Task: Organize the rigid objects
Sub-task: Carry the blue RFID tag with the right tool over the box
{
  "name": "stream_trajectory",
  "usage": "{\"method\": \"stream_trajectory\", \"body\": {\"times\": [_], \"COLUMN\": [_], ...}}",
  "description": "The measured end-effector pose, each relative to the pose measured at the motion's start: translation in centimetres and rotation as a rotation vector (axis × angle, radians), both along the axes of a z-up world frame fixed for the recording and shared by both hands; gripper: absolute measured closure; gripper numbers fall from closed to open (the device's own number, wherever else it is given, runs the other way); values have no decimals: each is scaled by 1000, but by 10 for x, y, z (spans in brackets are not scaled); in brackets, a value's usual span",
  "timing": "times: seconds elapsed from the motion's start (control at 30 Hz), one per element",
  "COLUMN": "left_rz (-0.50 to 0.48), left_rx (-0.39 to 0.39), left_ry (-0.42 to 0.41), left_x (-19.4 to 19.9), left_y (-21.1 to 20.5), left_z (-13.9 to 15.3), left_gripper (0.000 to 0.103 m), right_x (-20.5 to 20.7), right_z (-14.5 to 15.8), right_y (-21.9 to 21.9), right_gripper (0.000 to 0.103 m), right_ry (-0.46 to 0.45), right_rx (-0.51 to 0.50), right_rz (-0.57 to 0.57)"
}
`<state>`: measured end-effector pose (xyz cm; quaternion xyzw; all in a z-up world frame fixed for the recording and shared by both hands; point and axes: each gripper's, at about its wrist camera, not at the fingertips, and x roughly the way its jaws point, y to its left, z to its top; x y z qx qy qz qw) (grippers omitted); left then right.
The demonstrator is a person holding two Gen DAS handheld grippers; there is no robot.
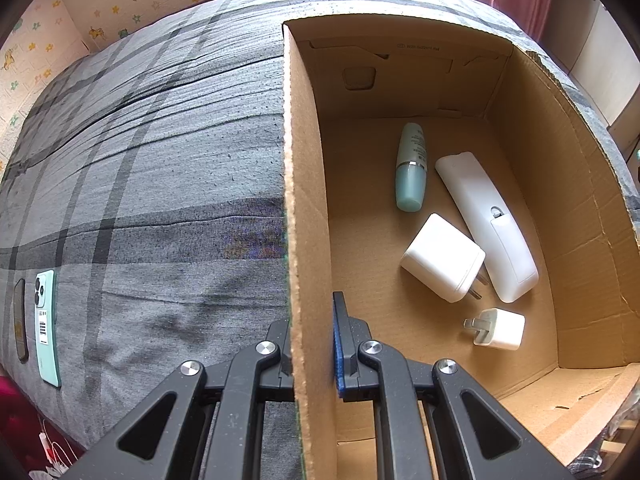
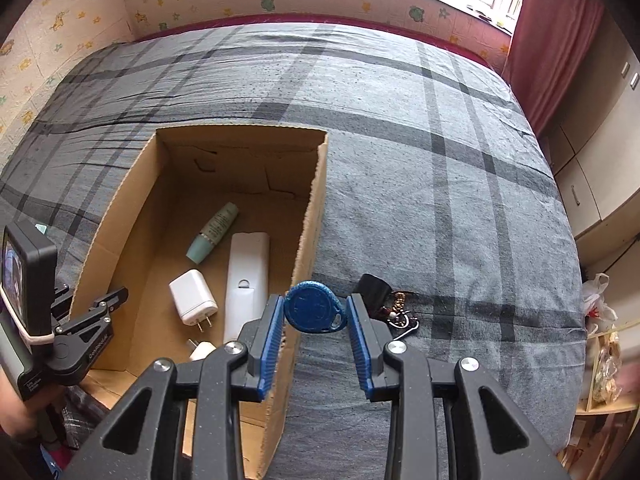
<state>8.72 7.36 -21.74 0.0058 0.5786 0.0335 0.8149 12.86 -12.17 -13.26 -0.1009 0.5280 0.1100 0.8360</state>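
Observation:
An open cardboard box (image 1: 304,184) (image 2: 316,208) stands on the plaid bed. Inside lie a teal bottle (image 1: 411,168) (image 2: 212,232), a white remote (image 1: 488,224) (image 2: 246,280), a white charger (image 1: 442,258) (image 2: 192,296) and a small white plug (image 1: 498,328) (image 2: 202,350). My left gripper (image 1: 310,320) (image 2: 110,300) is shut on the box's left wall, one finger on each side of it. My right gripper (image 2: 316,316) is shut on a round blue key fob (image 2: 314,308), held in the air above the box's right wall.
A black car key with a key ring and carabiner (image 2: 386,300) lies on the bed just right of the box. A teal phone (image 1: 46,328) and a dark phone (image 1: 20,320) lie near the bed's left edge. Cupboards and bags stand right of the bed.

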Motion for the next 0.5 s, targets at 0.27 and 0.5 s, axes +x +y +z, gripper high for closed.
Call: {"method": "stream_trajectory", "body": {"times": [0.27, 0.5], "left_rz": [-5, -6], "left_rx": [-2, -5], "left_ry": [-1, -2], "left_x": [-1, 0], "left_y": [1, 2], "left_z": [0, 0], "left_gripper": [91, 91], "right_x": [-5, -4], "right_z": [-11, -25], "right_y": [35, 59], "right_gripper": [69, 69], "right_ry": [26, 60], "right_rx": [14, 35], "right_rz": [75, 120]}}
